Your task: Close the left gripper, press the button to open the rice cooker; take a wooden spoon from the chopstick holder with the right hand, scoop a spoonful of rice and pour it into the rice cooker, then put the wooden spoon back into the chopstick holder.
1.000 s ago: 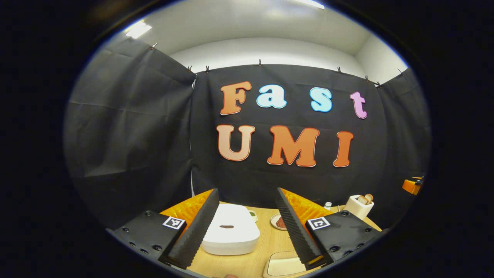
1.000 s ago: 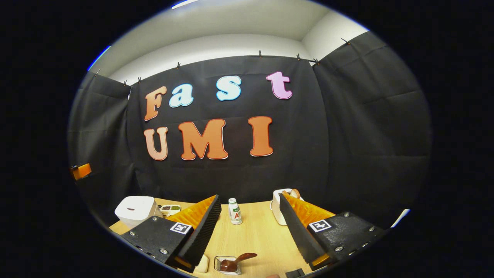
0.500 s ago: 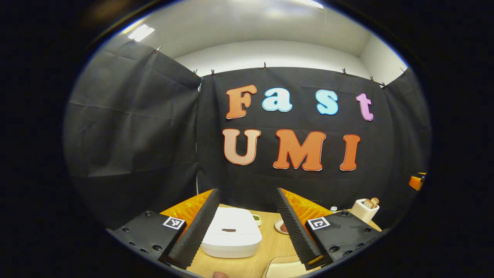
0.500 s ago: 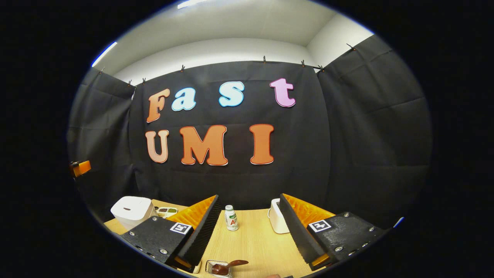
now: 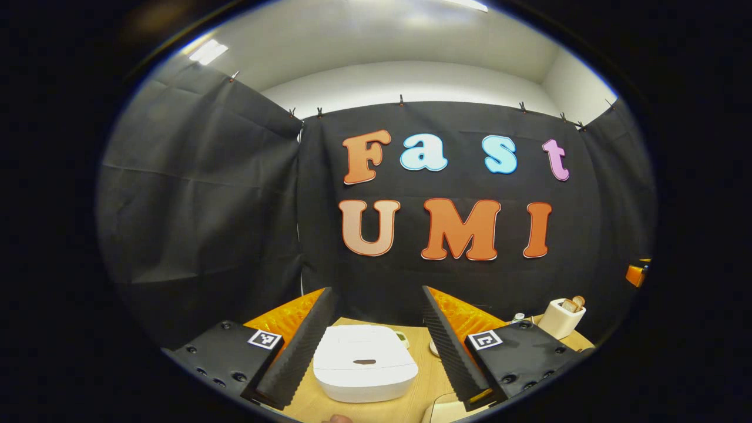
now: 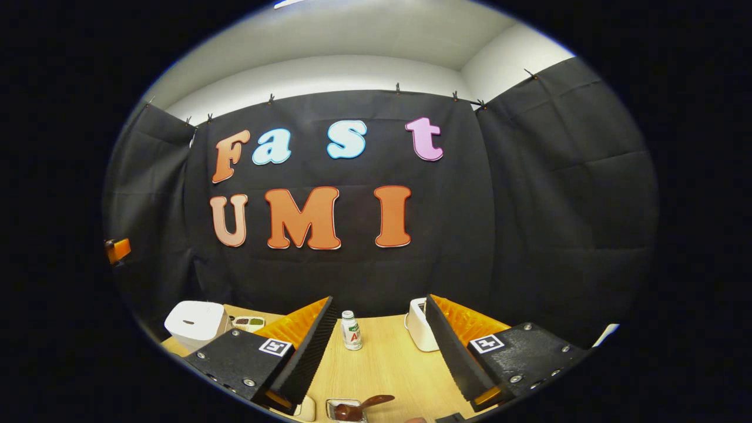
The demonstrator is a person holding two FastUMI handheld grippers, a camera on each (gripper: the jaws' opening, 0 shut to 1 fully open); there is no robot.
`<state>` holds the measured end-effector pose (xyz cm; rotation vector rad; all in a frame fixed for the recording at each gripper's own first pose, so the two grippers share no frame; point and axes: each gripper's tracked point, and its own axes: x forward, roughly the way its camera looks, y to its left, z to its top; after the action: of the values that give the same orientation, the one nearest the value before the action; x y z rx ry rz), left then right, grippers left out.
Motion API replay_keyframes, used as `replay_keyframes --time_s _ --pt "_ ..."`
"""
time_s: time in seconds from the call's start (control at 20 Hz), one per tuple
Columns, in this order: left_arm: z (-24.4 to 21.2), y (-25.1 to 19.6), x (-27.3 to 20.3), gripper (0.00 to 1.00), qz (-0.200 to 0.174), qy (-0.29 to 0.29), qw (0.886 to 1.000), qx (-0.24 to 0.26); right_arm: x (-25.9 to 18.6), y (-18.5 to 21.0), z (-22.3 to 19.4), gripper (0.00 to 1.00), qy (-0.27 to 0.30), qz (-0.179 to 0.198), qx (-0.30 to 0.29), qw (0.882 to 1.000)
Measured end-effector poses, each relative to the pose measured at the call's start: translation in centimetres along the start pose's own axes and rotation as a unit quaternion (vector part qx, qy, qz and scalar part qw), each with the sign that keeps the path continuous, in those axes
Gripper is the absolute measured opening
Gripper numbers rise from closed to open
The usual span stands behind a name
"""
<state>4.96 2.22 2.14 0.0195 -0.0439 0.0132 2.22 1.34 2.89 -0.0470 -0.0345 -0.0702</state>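
— Left gripper view: my left gripper (image 5: pixel 376 346) is hanging wide open, holding nothing, with the rice cooker (image 5: pixel 365 370) sitting shut at bottom centre.

— And the right gripper (image 6: pixel 380 346)?

— It's gaping too, empty; chopstick holder (image 6: pixel 419 330) centre-right. I'm reckoning nothing's done yet.

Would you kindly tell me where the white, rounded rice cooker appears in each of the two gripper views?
Left gripper view: the white rice cooker sits low in the centre, between the open left gripper fingers, lid shut.
Right gripper view: it stands at the lower left, on the wooden table's far corner.
Shared landmark: the white chopstick holder.
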Motion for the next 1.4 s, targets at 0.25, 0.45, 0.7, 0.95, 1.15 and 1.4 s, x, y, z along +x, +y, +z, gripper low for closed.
replay_keyframes --time_s 0.25,0.45,0.7,0.95,1.15,1.4 --pt "-1.3 1.6 1.5 1.00 -0.012 0.012 1.000 -0.013 -0.4 1.3 -0.8 0.95 0.005 -0.016 -0.009 1.000" --pt "-2.3 1.3 2.0 0.98 -0.024 0.025 0.999 -0.008 -0.1 2.0 -0.8 0.95 0.007 -0.018 -0.015 1.000" --pt "-1.9 0.6 1.3 0.38 -0.036 0.021 0.999 0.007 -0.1 2.4 -0.2 0.95 0.004 -0.009 -0.018 1.000" --pt "-1.9 0.6 1.9 0.05 -0.029 0.027 0.999 -0.004 0.2 2.9 -0.3 0.95 0.002 0.002 -0.030 1.000" --pt "-3.2 -0.1 2.7 0.04 -0.047 0.048 0.998 0.001 0.6 3.3 -0.6 0.94 0.007 0.008 -0.027 1.000" --pt "-5.8 -0.9 5.7 0.05 -0.074 0.084 0.994 0.011 1.0 3.0 -1.4 0.95 0.012 0.010 -0.024 1.000"
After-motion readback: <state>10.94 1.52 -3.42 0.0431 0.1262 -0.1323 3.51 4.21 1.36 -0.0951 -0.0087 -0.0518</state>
